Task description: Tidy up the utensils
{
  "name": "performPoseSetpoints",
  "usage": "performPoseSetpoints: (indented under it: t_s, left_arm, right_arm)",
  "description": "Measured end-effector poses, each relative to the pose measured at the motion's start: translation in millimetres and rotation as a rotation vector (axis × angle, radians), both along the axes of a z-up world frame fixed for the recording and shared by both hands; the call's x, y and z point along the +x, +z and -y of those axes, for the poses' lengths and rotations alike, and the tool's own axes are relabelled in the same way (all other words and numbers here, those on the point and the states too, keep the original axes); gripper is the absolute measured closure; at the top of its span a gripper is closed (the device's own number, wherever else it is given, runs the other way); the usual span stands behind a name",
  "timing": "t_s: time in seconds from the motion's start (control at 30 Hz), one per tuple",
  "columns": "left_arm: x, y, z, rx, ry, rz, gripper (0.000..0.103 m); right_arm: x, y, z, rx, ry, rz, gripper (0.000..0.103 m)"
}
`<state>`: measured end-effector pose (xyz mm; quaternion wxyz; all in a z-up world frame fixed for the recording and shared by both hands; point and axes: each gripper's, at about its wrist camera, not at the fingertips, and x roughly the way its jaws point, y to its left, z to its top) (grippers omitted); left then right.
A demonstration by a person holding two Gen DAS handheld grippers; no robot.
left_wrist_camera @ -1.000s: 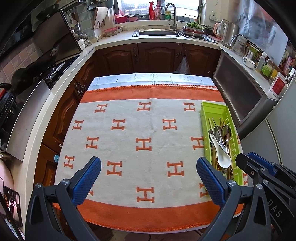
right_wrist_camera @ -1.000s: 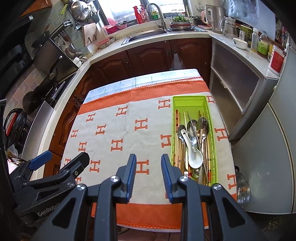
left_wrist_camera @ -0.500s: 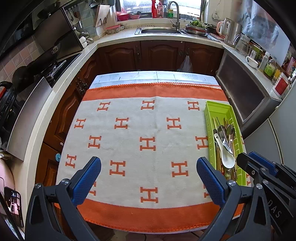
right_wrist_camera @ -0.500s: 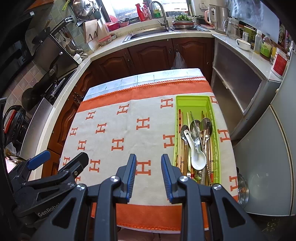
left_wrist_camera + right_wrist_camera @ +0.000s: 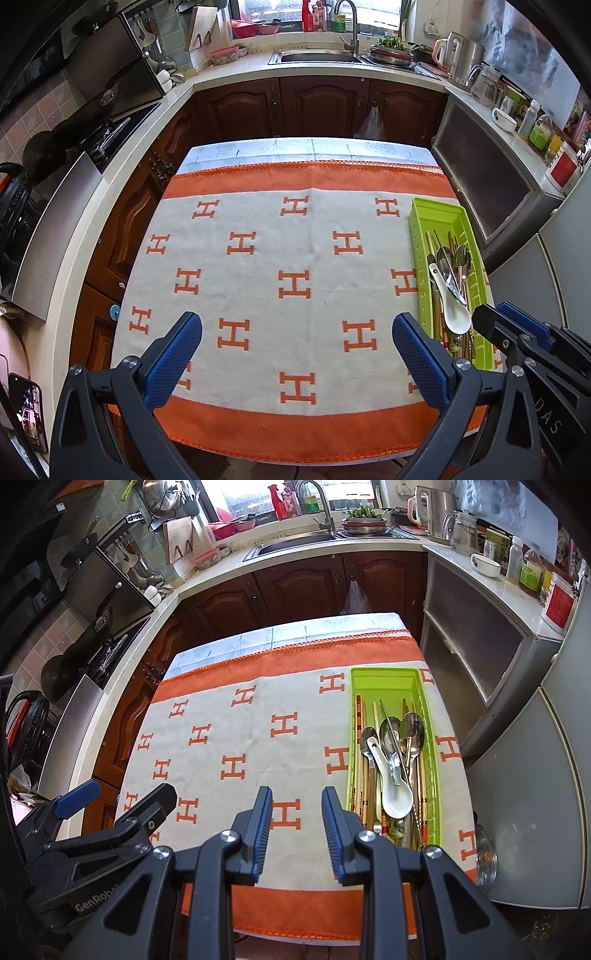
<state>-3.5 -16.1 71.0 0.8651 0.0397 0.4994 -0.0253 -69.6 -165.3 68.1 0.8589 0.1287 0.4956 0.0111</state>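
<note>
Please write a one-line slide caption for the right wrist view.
Right gripper open and empty over the orange-and-white cloth, beside the green tray of mixed utensils.

Black hand-held gripper frames, blue ribbed pads, silver screws, white "GenRobot" lettering.

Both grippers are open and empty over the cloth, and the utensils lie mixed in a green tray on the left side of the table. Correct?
Not quite. The tray sits on the right side of the table, as the right wrist view shows. The rest holds: left gripper and right gripper are open and empty, utensils mixed in the tray.
</note>
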Motion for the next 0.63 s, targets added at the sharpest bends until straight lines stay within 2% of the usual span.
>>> performPoseSetpoints:
  t_s: [0.63]
  left_arm:
    - [0.3,-1.3,2.7,0.006,-0.001,-0.004,0.001]
  right_arm:
    - [-0.4,-3.3,1.8,0.005,0.000,-0.004,0.075]
